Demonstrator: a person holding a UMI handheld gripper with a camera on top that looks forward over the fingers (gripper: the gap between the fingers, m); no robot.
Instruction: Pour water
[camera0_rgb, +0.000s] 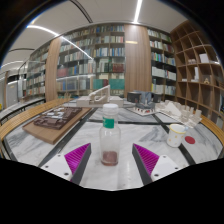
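Observation:
A clear plastic bottle (109, 141) with a green cap stands upright on the white table (60, 150), a little brownish liquid at its bottom. It stands between my two fingers with a gap at either side. My gripper (112, 158) is open, its magenta pads (77, 157) spread wide to the left and right of the bottle. A white cup (176, 135) stands on the table to the right of the bottle, beyond the right finger.
A wooden tray (55, 123) with dark pieces lies to the left beyond the fingers. Small items and a dark box (140, 100) stand at the far end of the table. A red-topped object (190, 140) sits beside the cup. Bookshelves (100, 60) fill the background.

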